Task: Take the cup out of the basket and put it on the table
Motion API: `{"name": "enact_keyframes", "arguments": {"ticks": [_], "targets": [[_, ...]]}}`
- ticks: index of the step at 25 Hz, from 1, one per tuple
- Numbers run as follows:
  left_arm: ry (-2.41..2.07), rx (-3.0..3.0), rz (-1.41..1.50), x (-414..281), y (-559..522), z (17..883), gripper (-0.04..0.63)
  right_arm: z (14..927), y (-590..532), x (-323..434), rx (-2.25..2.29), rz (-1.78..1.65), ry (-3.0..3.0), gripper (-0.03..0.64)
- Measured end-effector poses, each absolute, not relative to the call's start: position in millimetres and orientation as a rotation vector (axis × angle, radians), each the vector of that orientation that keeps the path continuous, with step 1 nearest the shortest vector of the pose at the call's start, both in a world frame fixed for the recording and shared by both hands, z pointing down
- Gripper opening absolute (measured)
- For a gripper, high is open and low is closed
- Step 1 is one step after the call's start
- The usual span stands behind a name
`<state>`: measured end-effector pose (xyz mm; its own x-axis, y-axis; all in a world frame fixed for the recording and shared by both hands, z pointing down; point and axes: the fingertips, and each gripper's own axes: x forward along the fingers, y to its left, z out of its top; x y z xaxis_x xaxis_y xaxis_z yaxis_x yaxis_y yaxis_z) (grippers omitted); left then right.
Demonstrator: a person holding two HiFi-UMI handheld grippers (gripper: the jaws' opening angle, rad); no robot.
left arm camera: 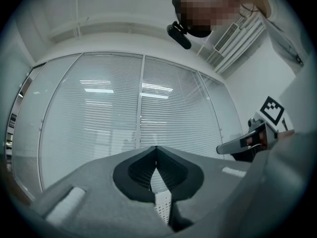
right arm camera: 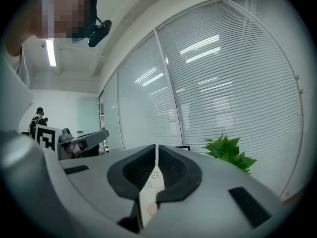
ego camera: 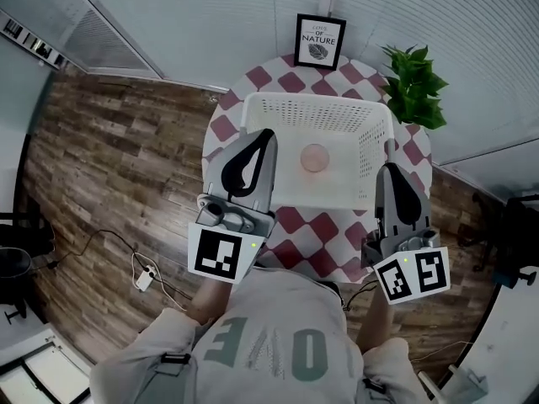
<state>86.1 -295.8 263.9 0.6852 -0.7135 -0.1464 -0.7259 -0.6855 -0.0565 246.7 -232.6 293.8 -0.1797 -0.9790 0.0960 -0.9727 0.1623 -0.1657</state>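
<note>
- Only the head view showed the whole layout. The pink cup (ego camera: 314, 157) stood upright on the bottom of the white perforated basket (ego camera: 316, 101), approx. mid-basket. The basket sat on the round table (ego camera: 290, 225) w/ a red-and-white check cloth.
- Same view also gave the framed "Love of Nature" print (ego camera: 320, 40) at the table's far edge and a potted plant (ego camera: 414, 87) at the far right. The wood floor (ego camera: 109, 158) had a white power strip (ego camera: 145, 279) + cable on the left.
- L gripper (ego camera: 266, 137) view: tongs pressed together at the tips, nothing pinched. A strip of perforated basket wall showed through the gap lower down. Window blinds (left arm camera: 109, 113) filled the bkgd, w/ the R gripper (ego camera: 388, 171) off to the right.
- R gripper view: tongs pressed together too, nothing between them. Only here did the lower gap show basket wall plus a small pink bit of the cup. The plant was on the right, the L gripper on the left, and a person (right arm camera: 38, 118) stood far back.
- Pose: both grippers were held at the basket's near side, pointing away from the body & tilted upward. Their marker cubes (ego camera: 224, 255) were closest to the person's chest.
- In the head view the L tips overlapped the basket's left wall and the R tips sat by its near-right corner. Contact w/ the basket couldn't be told; both were apart from the cup.
</note>
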Motion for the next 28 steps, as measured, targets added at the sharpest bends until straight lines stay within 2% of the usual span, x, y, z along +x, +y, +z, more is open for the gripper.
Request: {"name": "enact_keyframes", "arguments": {"ticks": [2,4,5,6,10,13,21,28], "targets": [[1.191,-2.794,0.171,85.1,-297.2,268.6,0.005,294.7,-248.5,241.6,-1.933,-0.338,2.421,0.026],[1.194,-2.808,0.158,83.9,-298.7,275.0,0.005,301.2,-268.1,233.6,-1.852,-0.430,2.491,0.206],[1.199,-2.812,0.154,82.9,-299.6,277.4,0.005,306.6,-279.2,229.5,-1.817,-0.481,2.535,0.271],[1.205,-2.814,0.153,81.6,-300.5,279.0,0.005,314.2,-290.3,225.2,-1.790,-0.531,2.598,0.299],[1.235,-2.816,0.151,75.5,-305.4,285.6,0.005,363.9,-330.9,208.1,-1.698,-0.746,2.948,0.298],[1.270,-2.821,0.163,69.0,-310.8,291.1,0.005,417.3,-348.6,198.4,-1.570,-1.055,3.144,0.298],[1.328,-2.813,0.134,55.9,-322.4,303.6,0.005,548.3,-354.5,199.7,-1.438,-1.698,3.368,0.275],[1.330,-2.821,0.103,50.4,-326.6,308.4,0.005,625.3,-345.0,205.3,-1.454,-1.976,3.402,0.268]]}}
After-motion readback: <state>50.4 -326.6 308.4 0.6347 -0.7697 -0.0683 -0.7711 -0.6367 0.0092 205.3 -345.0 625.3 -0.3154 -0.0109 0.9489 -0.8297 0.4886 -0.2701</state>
